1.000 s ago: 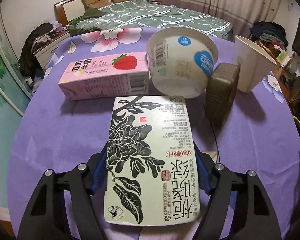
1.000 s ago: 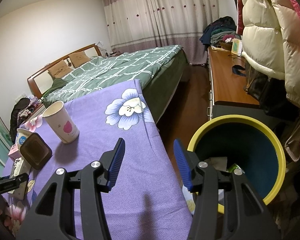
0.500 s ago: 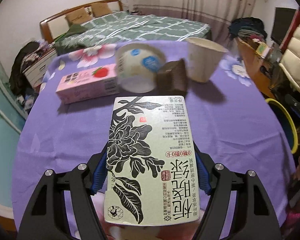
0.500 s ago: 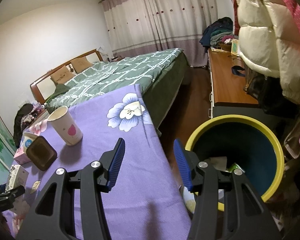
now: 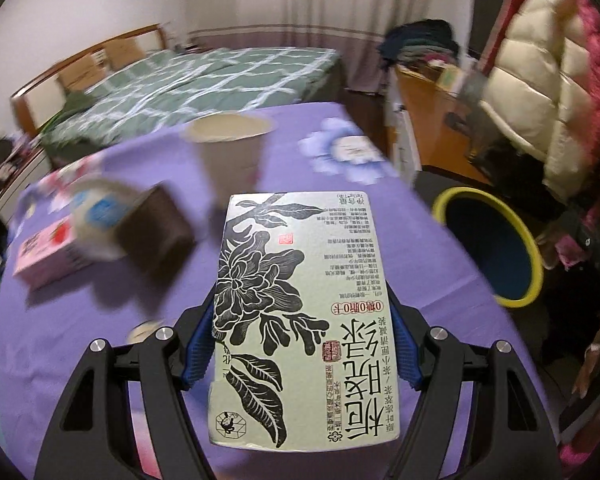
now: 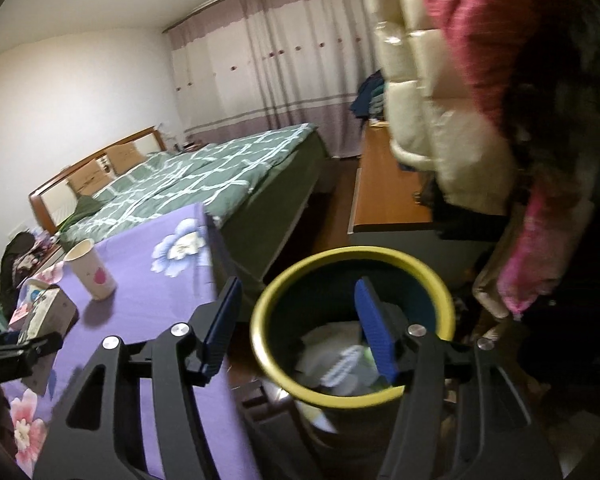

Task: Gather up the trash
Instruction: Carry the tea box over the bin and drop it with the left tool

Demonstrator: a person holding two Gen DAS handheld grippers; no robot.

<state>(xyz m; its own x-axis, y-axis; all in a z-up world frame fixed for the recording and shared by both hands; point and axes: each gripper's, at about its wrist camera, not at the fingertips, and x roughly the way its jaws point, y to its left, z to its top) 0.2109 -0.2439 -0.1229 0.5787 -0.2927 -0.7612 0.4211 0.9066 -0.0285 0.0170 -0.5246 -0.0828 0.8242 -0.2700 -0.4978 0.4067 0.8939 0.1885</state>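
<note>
left wrist view: your left hand-held gripper [image 5: 300, 344] clamps the tea carton [image 5: 300, 300] by its stiff side walls, above the counter [image 5: 100, 292]; light, crushable. right hand-held gripper [image 6: 298, 324] empty, jaws opening over the bin [image 6: 352, 394].

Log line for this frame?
left gripper: shut on tea carton | right gripper: empty, opening, over bin | carton not yet binned

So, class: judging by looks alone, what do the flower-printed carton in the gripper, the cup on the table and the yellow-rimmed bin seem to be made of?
Carton: printed paperboard, faint sheen, flat faces and crisp folded edges.
Cup: probably matte paper; thin cream wall with a pink print, though blurred.
Bin: likely moulded plastic; smooth, uniform yellow rim, dark inside wall. Coated metal can't be ruled out.
</note>
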